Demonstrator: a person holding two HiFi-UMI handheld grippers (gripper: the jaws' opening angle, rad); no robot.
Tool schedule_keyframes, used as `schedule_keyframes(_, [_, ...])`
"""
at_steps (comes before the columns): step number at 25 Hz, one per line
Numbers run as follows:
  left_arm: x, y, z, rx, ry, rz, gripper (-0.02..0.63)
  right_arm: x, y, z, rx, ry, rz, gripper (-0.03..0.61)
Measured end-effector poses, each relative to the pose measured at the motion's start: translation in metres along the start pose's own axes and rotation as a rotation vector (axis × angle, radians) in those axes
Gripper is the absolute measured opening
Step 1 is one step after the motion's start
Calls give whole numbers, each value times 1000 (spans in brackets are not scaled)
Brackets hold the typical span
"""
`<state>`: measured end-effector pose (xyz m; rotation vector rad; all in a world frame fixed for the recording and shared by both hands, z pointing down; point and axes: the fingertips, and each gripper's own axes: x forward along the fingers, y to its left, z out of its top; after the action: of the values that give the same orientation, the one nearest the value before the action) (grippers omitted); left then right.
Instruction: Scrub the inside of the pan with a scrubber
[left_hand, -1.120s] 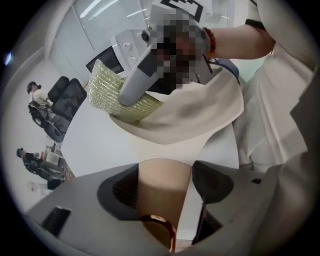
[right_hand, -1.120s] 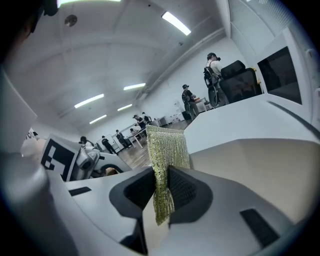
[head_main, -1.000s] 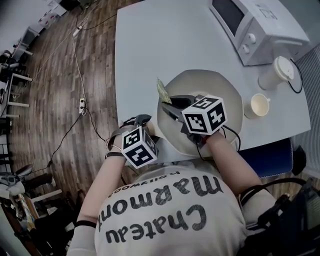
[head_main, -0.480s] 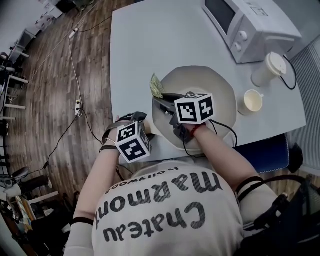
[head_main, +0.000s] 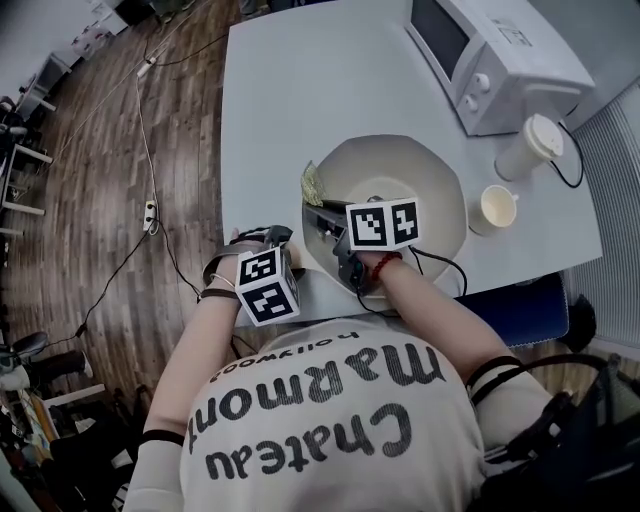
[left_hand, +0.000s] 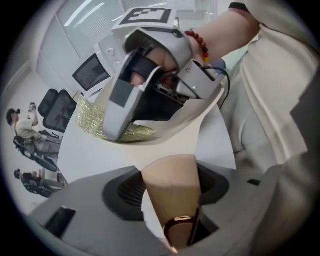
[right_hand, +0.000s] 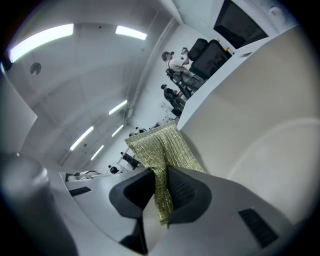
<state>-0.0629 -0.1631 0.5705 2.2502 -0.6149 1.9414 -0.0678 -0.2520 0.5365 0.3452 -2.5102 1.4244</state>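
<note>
The pan (head_main: 425, 175) sits at the near edge of the bench (head_main: 280, 90), and the L tongs (left_hand: 170, 210) are clamped wide on its tapered handle (left_hand: 172, 175), steadying it. The R tongs (right_hand: 161, 195) are pinched narrow on one thin edge of the gold mesh scrubber (right_hand: 160, 145), which lies against the pan's inner wall (just under the rim). Risks, imo: w/ so little mesh gripped, hard rubbing could pull it free, and a shove could skid the pan off the edge.
</note>
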Motion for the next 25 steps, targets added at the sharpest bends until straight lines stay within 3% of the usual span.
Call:
schedule_keyframes(7, [0,1,0,52,47,26,261,2,-38,33,74,-193,-123,63])
schedule_keyframes(10, [0,1,0,51,48,31,261,-4,-62,42,165,-260,-141,63])
schedule_keyframes(14, [-1,-1,-1,54,57,46,261,-9,-75,52,183,-260,-157,63])
schedule_keyframes(25, [1,-5,0,9,40,29,258,-58,-127,83,213,-330,-364,63])
